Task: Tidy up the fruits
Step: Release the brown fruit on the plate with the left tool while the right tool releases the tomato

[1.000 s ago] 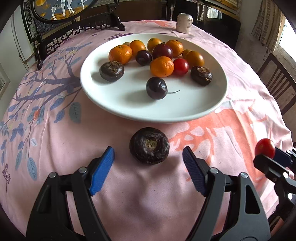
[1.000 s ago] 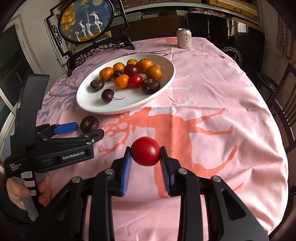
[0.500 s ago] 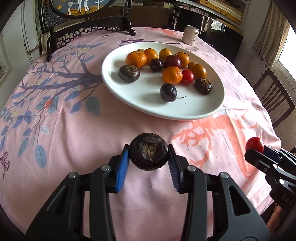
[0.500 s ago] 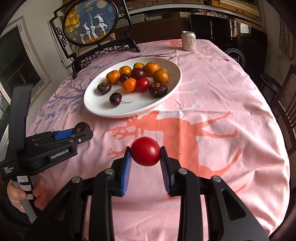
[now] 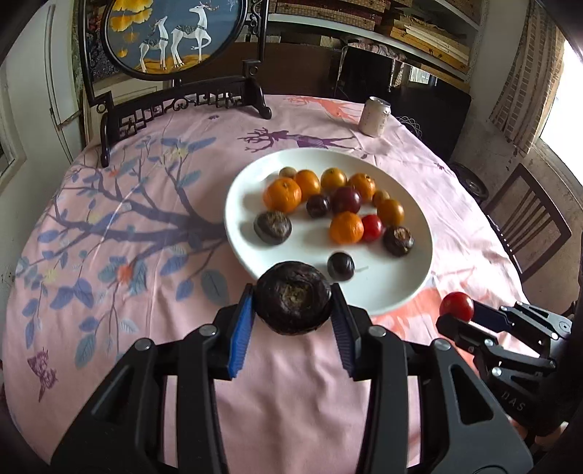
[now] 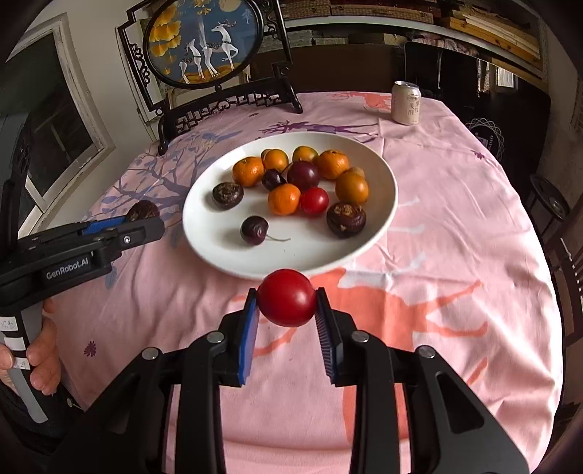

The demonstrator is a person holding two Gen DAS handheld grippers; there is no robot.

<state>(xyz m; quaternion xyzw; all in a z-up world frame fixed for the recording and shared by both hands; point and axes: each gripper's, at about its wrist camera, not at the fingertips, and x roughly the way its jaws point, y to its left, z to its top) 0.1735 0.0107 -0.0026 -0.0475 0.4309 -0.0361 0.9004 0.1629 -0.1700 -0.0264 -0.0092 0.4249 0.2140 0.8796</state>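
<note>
Since a second ago, the left gripper (image 5: 293, 313) has closed on the dark brown round fruit (image 5: 292, 297) that lay on the cloth and lifted it off the table; both blue pads (image 5: 240, 333) press its sides, and it hangs just in front of the near rim of the white plate (image 5: 397, 291); the right gripper (image 6: 286, 310) was already clamped on a red tomato (image 6: 286, 297) and has drifted closer to the plate, holding it above the pink tablecloth (image 6: 455, 226) just short of the plate's near edge; a hand (image 6: 38, 359) grips the left tool's handle at the table's left edge; the plate sits mid-table and carries small oranges (image 5: 282, 195), dark plums, a cherry (image 5: 340, 267) with its stem, another red tomato and two more brown fruits; a drinks can (image 5: 374, 116) stands near the far right edge; a framed deer picture (image 5: 175, 34) on a dark carved stand rises at the far left edge.
</note>
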